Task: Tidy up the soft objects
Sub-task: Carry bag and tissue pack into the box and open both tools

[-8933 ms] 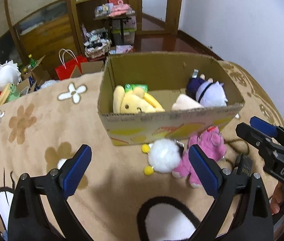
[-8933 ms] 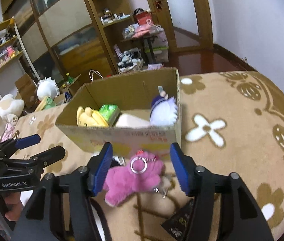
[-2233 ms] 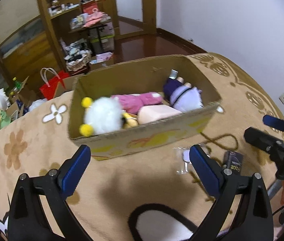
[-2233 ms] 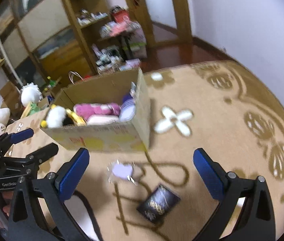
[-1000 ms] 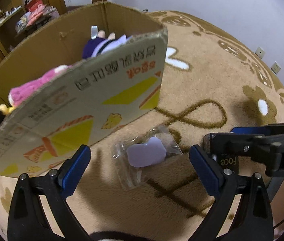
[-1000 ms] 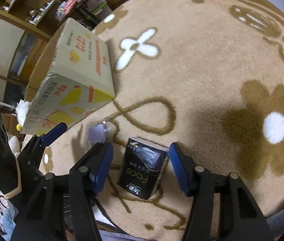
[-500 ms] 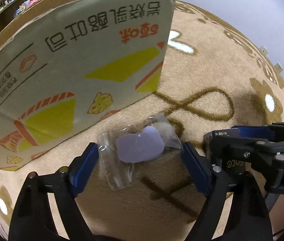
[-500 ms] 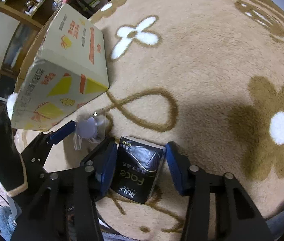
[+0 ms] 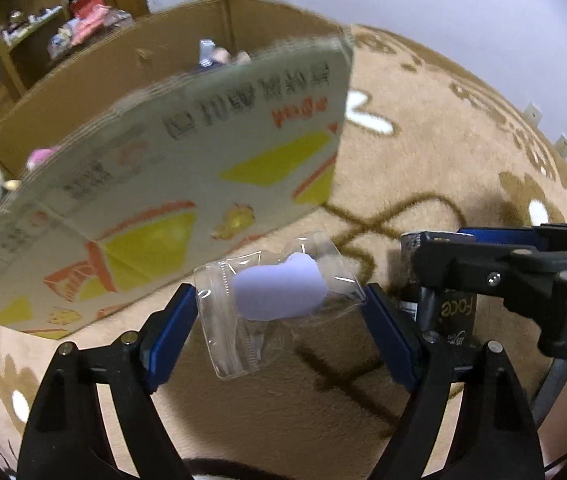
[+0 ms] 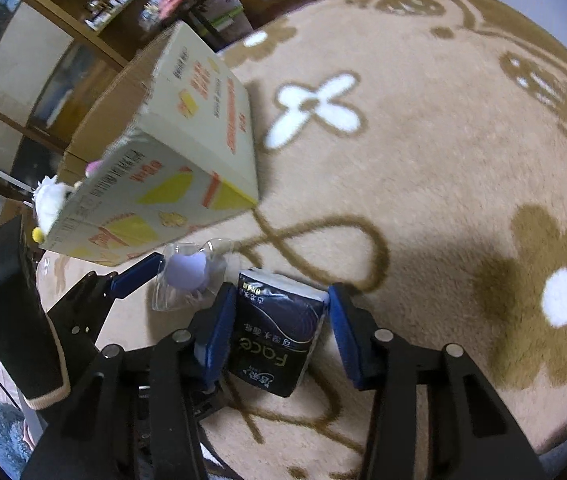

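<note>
With the left gripper (image 9: 279, 322) clamped on the slippery clear bag (image 9: 277, 300) and the right gripper (image 10: 277, 338) on the tissue pack (image 10: 279, 336), either soft item could slip out during lifting.

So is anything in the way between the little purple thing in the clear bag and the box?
Only the cardboard box's own near wall. The clear bag sits between the left gripper's fingers, just outside that wall, so it has to go up and over the rim. Nothing else visible lies between them.
</note>
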Demonstrator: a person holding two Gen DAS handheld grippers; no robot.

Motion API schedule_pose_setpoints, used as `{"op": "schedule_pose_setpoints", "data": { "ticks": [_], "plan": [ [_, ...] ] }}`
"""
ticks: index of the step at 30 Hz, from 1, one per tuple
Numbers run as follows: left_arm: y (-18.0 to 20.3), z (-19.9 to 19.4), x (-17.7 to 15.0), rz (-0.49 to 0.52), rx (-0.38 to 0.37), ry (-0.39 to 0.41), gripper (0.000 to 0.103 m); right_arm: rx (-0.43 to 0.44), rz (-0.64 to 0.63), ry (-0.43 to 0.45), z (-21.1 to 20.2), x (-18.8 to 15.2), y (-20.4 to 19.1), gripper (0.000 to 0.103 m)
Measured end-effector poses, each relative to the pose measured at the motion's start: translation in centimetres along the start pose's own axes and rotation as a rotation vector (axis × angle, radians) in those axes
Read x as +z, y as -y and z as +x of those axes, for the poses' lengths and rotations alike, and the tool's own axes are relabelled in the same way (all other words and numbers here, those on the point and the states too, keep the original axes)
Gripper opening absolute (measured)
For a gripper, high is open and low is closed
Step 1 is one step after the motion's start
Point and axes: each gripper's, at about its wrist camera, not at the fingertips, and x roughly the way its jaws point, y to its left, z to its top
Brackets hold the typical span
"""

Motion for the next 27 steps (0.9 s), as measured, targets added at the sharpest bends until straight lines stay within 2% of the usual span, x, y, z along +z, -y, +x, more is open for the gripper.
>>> {"op": "schedule_pose_setpoints", "data": {
  "ticks": [11, 20, 27],
  "plan": [
    [-1.7, -5.6, -0.5, -0.033, 0.059, 0.140, 0.082, 0.069, -0.104, 0.183, -4.0, 0.3, -1.4, 0.049],
    [-3.6, -13.4, -0.2, -0.118, 0.198, 0.402, 0.082, 0.117, -0.223, 0.440, -9.4, -0.8, -3.9, 0.049],
    [-5.7, -16.9, -0.4, -0.163, 0.283, 0.487, 0.082, 0.144, -0.307, 0.595, -12.5, -0.9, -6.1, 0.049]
  ]
}}
